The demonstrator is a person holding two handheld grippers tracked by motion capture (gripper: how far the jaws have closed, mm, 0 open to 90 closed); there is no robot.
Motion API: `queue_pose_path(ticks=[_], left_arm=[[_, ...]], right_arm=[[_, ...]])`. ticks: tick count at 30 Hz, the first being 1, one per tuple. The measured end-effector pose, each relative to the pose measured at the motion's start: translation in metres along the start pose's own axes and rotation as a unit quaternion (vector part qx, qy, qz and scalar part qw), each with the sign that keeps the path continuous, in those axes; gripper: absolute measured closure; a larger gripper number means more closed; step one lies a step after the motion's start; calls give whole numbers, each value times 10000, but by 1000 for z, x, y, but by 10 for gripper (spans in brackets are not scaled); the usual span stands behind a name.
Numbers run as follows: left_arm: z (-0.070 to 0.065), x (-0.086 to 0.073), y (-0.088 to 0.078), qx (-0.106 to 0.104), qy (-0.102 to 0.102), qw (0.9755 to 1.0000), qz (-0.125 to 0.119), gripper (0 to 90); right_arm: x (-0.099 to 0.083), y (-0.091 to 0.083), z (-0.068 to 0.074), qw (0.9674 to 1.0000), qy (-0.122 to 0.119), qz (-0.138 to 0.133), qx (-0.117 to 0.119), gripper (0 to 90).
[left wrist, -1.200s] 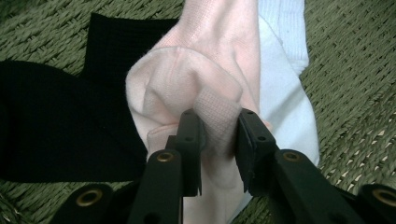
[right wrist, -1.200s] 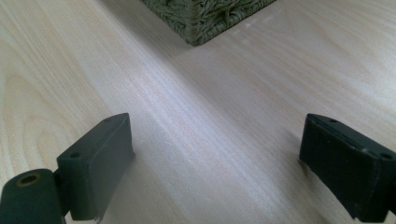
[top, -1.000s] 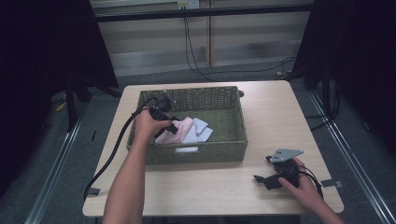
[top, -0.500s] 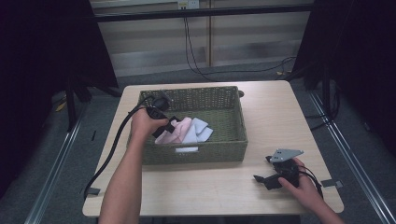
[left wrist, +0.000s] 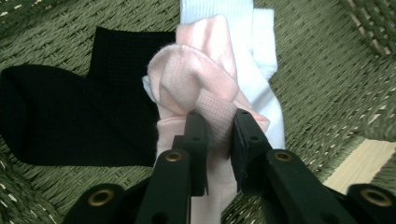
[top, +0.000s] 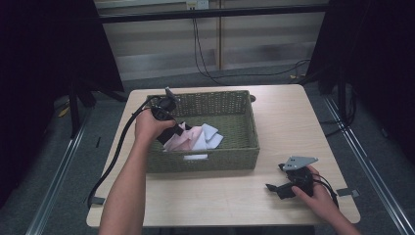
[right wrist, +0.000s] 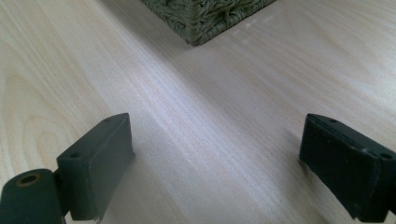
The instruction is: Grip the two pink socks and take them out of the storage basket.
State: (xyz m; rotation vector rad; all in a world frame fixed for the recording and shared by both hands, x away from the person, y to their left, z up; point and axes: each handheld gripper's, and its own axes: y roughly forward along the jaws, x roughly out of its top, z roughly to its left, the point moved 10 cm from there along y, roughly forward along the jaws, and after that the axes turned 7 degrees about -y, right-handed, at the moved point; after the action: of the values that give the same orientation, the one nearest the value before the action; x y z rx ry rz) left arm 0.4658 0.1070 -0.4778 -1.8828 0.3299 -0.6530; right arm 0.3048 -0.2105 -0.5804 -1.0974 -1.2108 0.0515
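My left hand-held gripper (left wrist: pixel 214 128) sits inside the basket (top: pixel 247 147) with its jaws clenched on a fold of the pink sock (left wrist: pixel 201 79); they have just been closing, and the fabric is bunched between the pads. The pink sock lies in the basket on the woven floor, partly over a white sock (left wrist: pixel 261 70) and right beside a black sock (left wrist: pixel 70 116).

The pinch looks shallow to me: only a ridge of knit is caught near the jaw tips. If I lift quickly, that fold may slide out and the sock drops back. The white sock touches the pink one just beside the pads, so its edge may be snagged too, and then two come up together. The knit could also catch on the rough weave and tug the basket, which stands loose on the table (top: pixel 293 117). My cable (top: pixel 117 147) trails over the near left rim and could drag there as I rise.

My right hand-held gripper (right wrist: pixel 215 158) rests on the table near the basket's corner, jaws spread wide and holding nothing.
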Motion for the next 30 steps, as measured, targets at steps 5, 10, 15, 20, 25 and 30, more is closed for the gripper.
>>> queue_pose_path(ticks=[5, 10, 15, 20, 25, 30], left_arm=[[0, -1, 3, -16, 15, 10000, 48, 785], [-1, 1, -21, -23, -1, 10000, -89, 794], [-9, 3, -34, -86, 46, 9999, -97, 796], [-19, 3, -44, -144, 156, 9998, -26, 797], [-26, 5, -58, -161, 170, 9997, -47, 798], [-32, 4, -64, -277, 99, 9995, -118, 799]], right_arm=[[0, 0, 0, 10000, 6, 1, -2, 90], [0, 0, 0, 10000, 0, 0, -1, 90], [0, 0, 0, 10000, -1, 2, -3, 90], [0, 0, 0, 10000, 0, 2, -3, 90], [0, 0, 0, 10000, 0, 2, -2, 90], [0, 0, 0, 10000, -8, -2, -4, 90]])
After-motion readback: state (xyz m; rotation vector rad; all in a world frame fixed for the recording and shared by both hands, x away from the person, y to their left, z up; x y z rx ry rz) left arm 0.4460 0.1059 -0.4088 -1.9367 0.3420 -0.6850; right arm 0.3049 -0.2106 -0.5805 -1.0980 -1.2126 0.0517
